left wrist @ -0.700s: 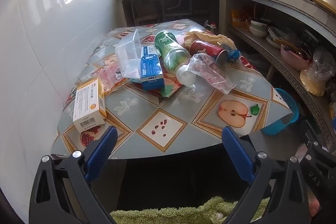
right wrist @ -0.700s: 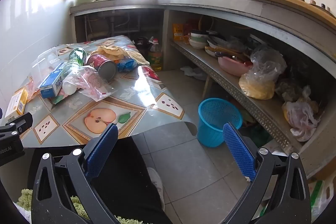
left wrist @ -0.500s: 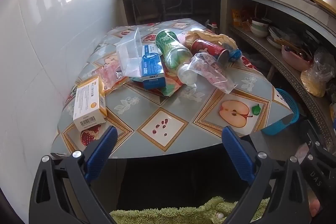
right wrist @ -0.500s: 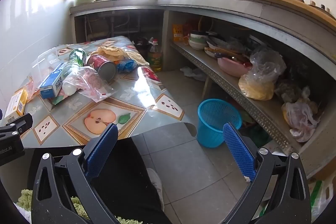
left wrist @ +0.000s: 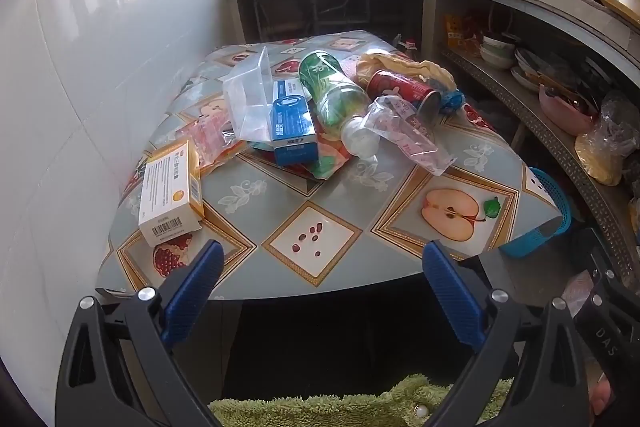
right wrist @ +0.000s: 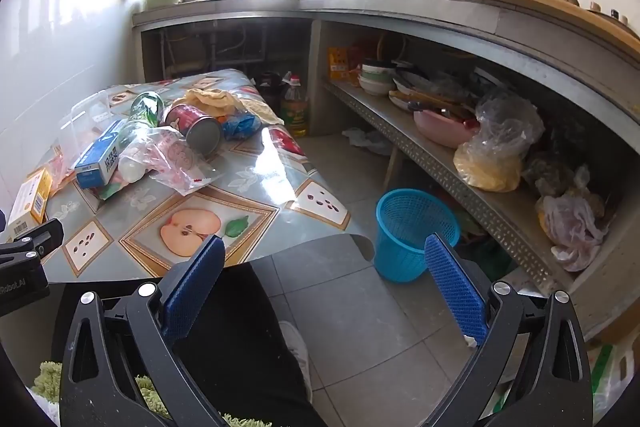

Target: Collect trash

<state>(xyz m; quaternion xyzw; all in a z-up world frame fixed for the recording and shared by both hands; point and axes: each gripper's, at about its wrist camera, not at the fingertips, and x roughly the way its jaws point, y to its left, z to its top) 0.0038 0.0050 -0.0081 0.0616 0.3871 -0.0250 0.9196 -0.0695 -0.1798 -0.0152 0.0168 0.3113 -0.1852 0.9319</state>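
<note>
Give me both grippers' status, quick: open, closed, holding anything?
Left gripper: jaws open, holding nothing, short of the table.
Right gripper: jaws open, holding nothing, above the floor beside the blue basket.

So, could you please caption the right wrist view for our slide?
Open right gripper facing blue basket beside trash-strewn table.

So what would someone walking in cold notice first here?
Probably the heap of trash on the fruit-patterned table: a green plastic bottle lying beside a red can, a blue carton, and an orange box off by the wall. Next, the blue basket on the floor right of the table, under the cluttered shelf.
</note>
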